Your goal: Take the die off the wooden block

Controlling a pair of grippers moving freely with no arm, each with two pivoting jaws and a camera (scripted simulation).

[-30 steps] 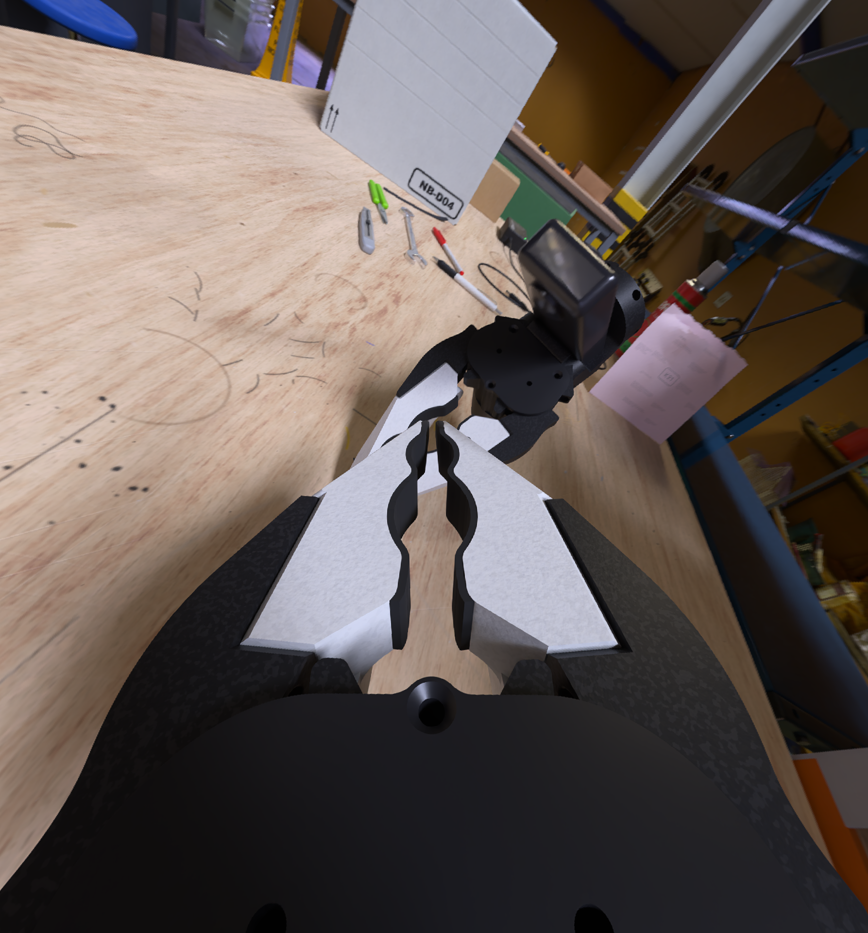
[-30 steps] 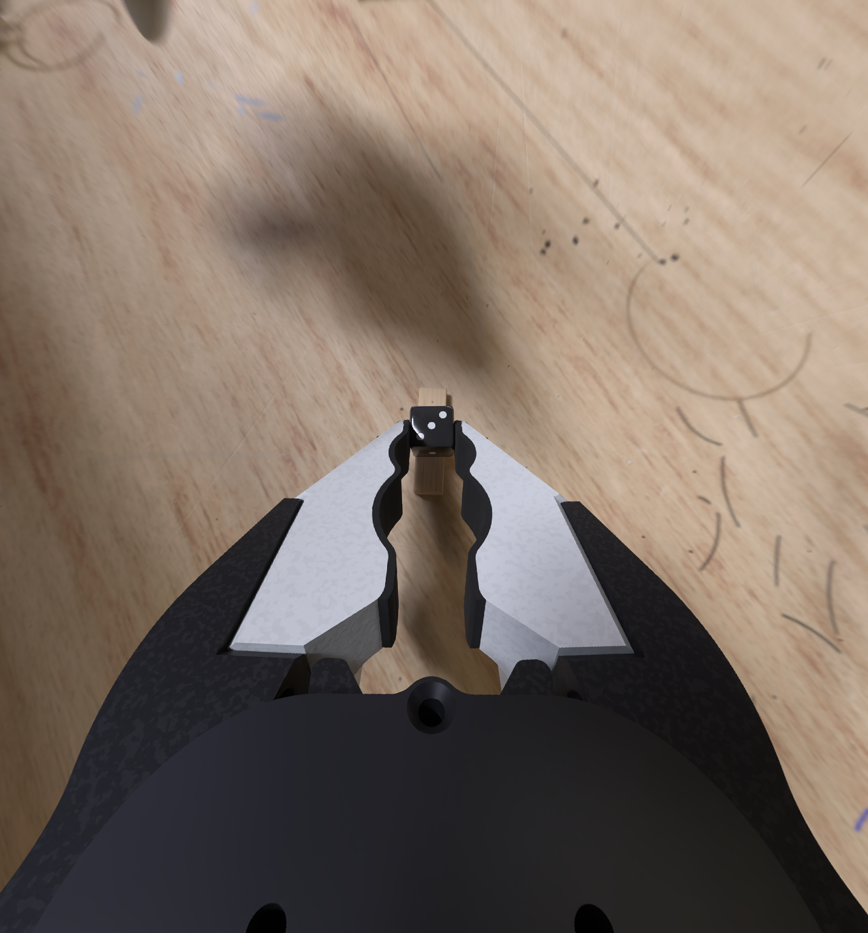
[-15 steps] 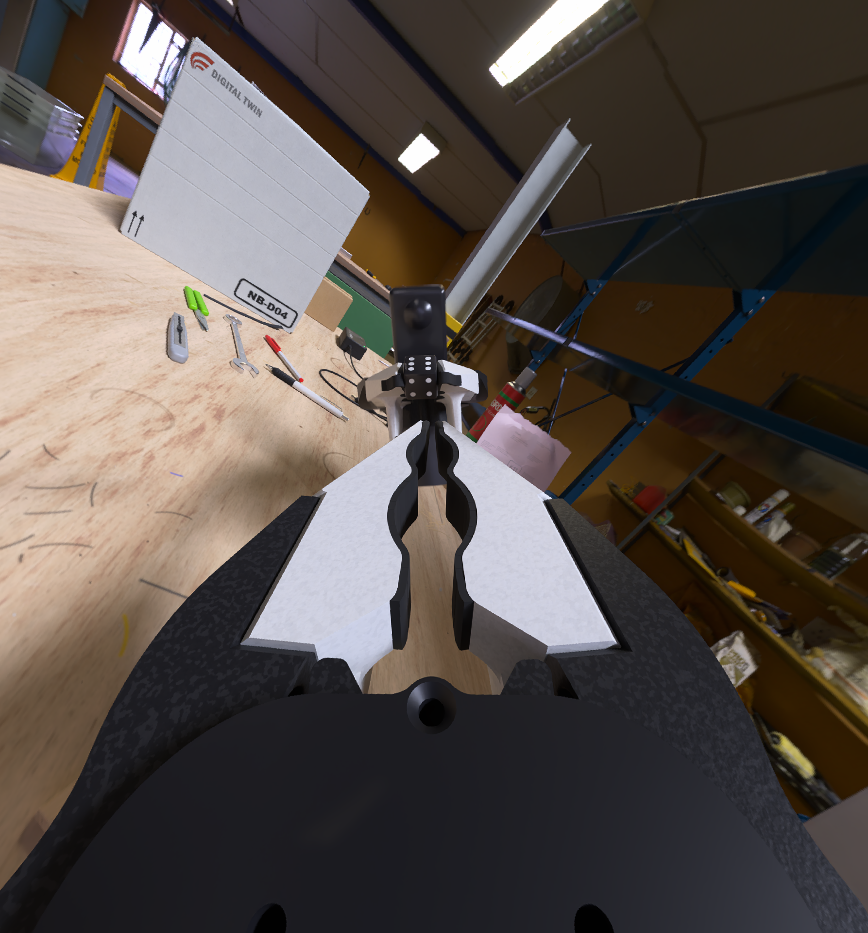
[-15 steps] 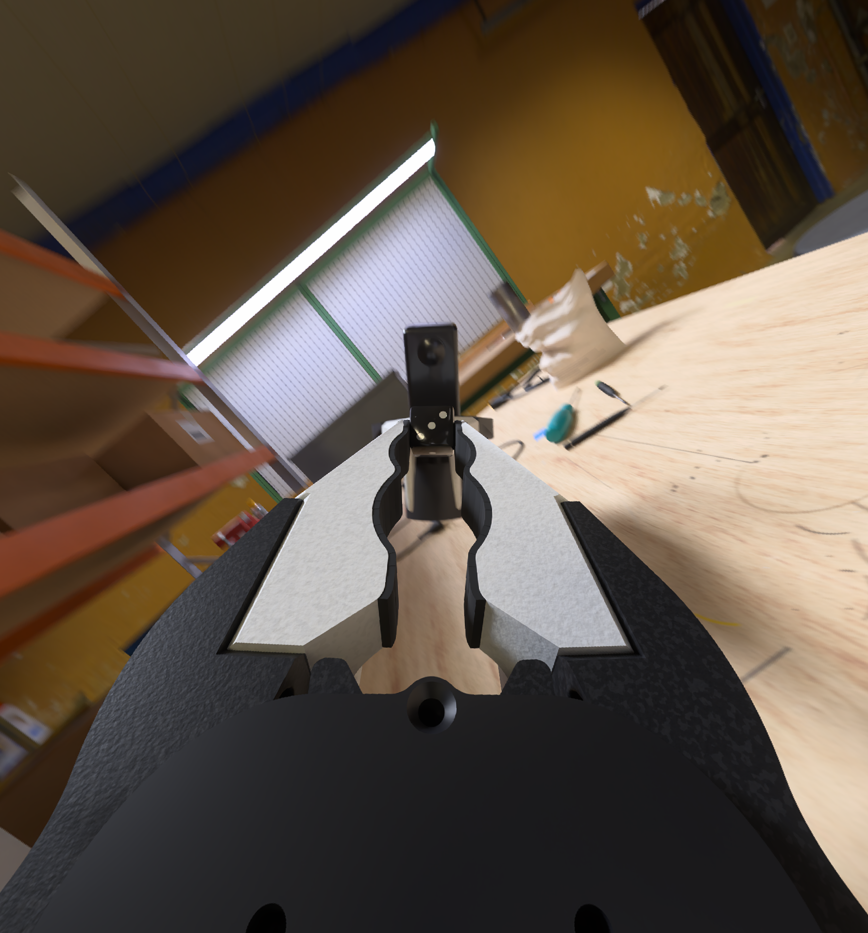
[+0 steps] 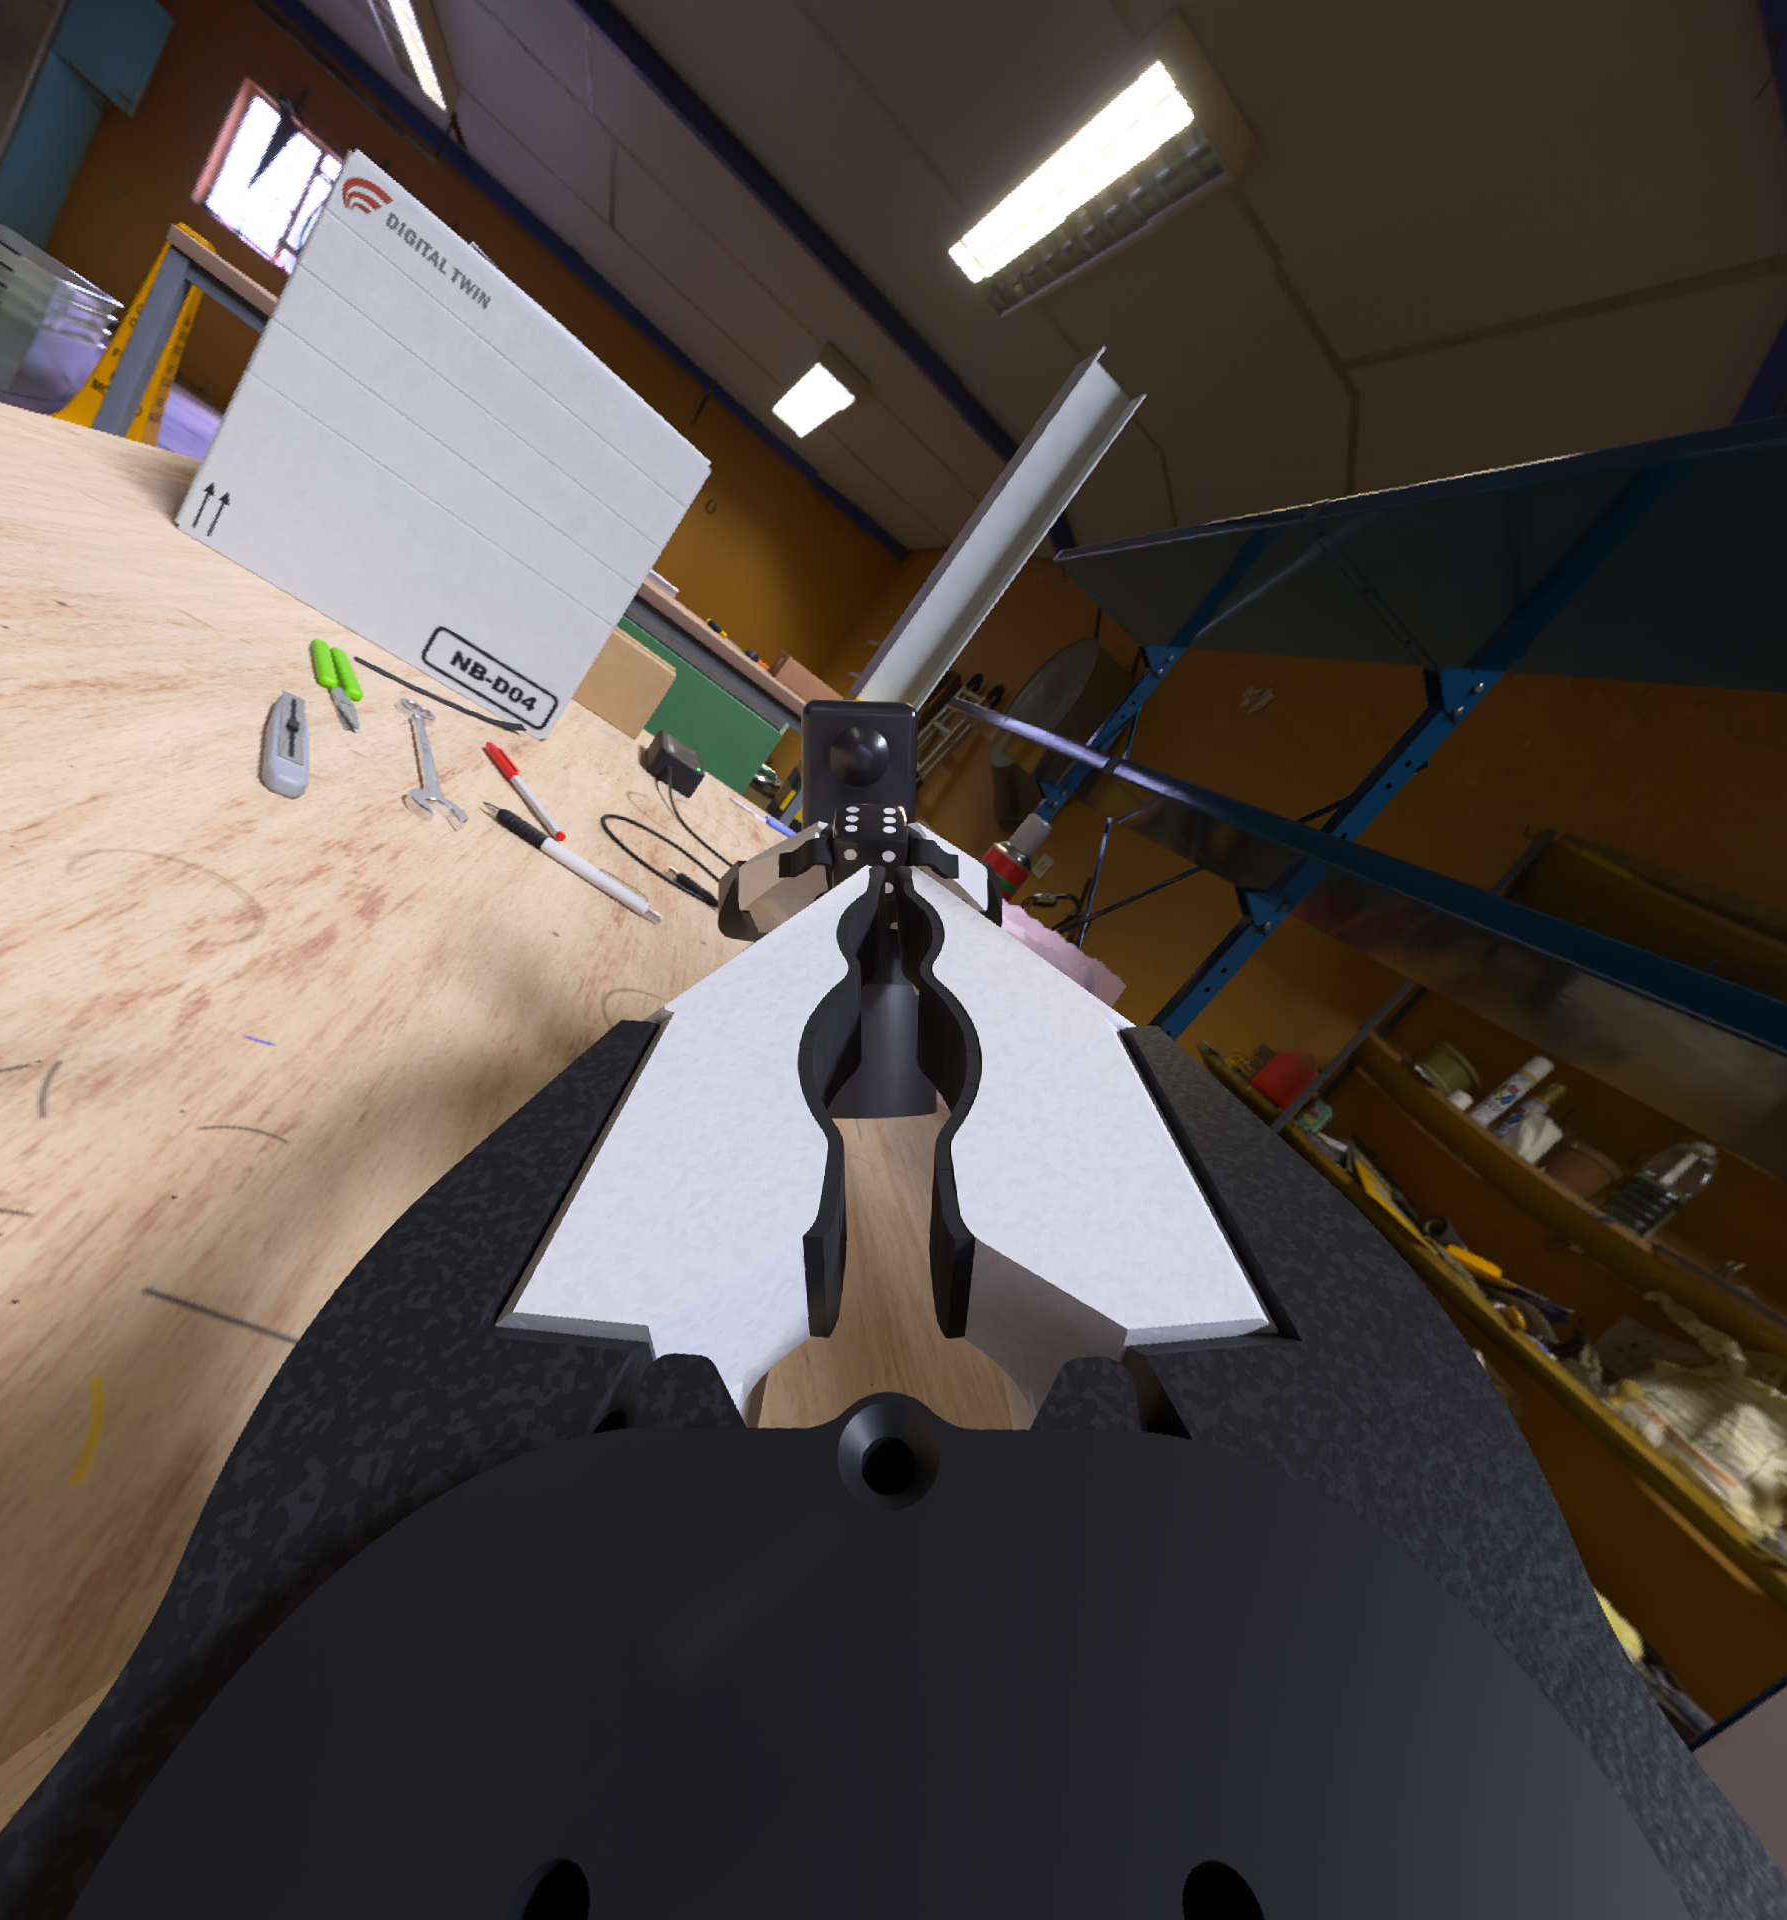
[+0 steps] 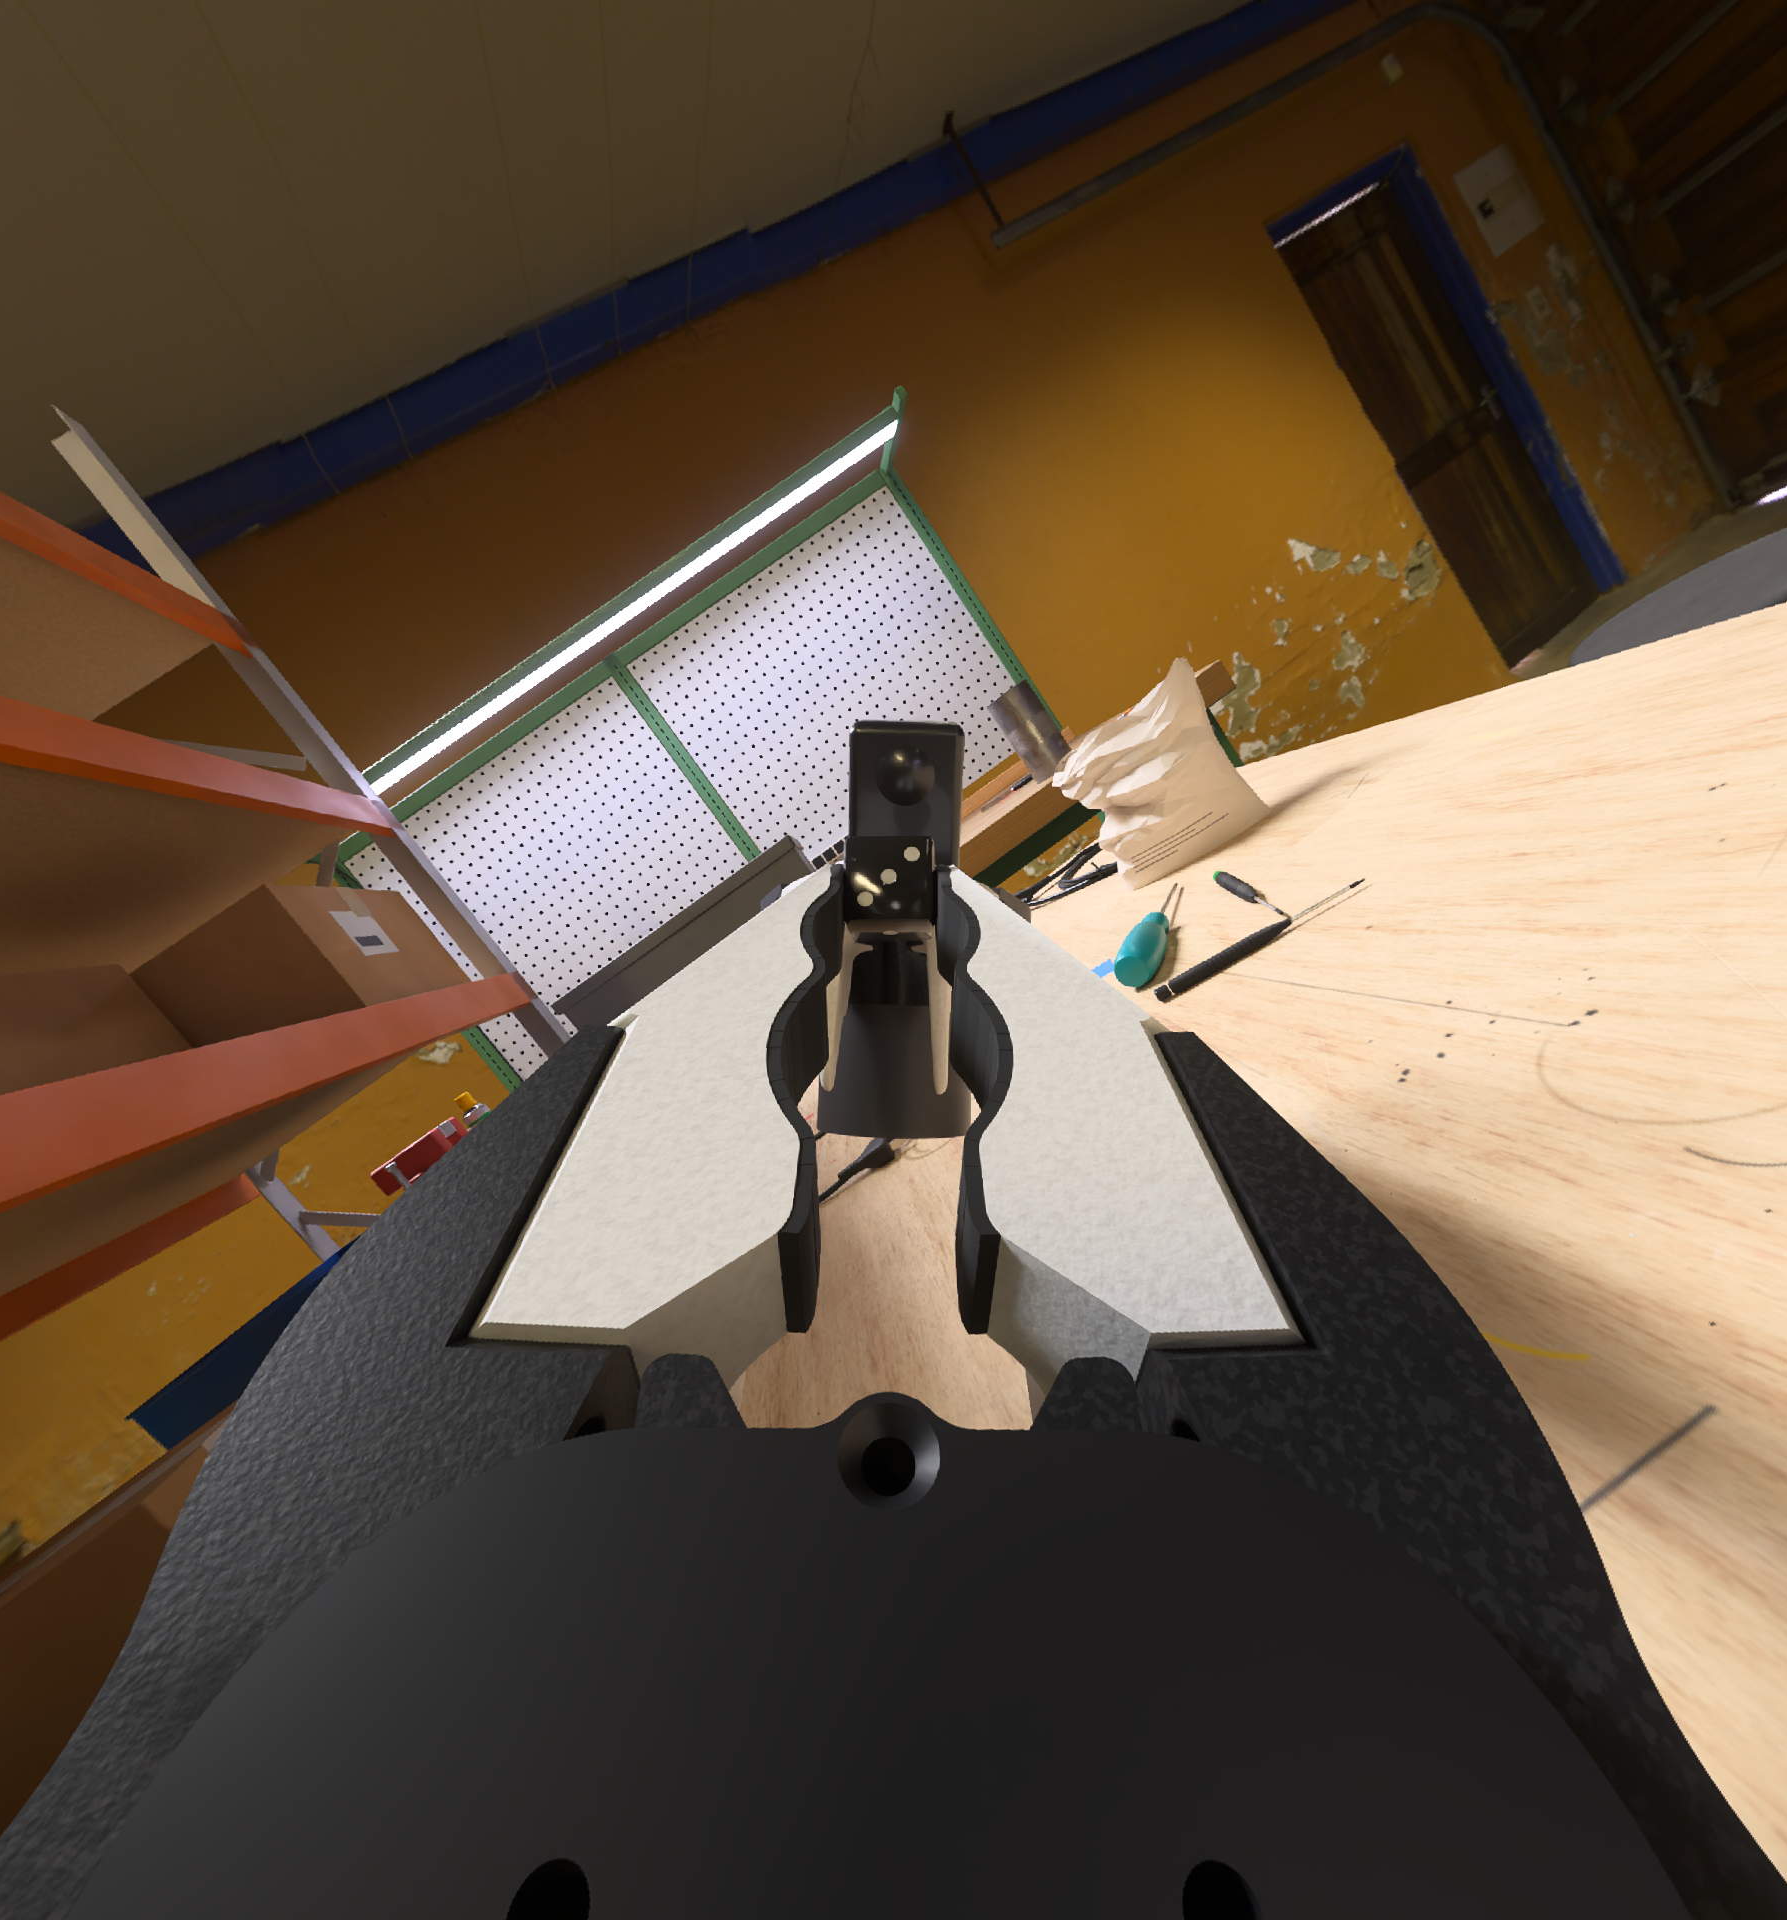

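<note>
Gripping the die [image 6: 889,878] between its fingertips, the right gripper [image 6: 889,902] holds it clear of the plywood bench [image 6: 1491,1039], at twelve o'clock in its own view; the die is black with white pips, three on the face turned this way, six on the face the left wrist view catches; the left gripper [image 5: 884,894] faces it nose to nose, fingers drawn together on nothing I can see, the die just past their tips; a white carton [image 5: 432,499] stands closed at ten o'clock; a crumpled paper sack [image 6: 1149,790] sits at one o'clock, contents hidden.
</note>
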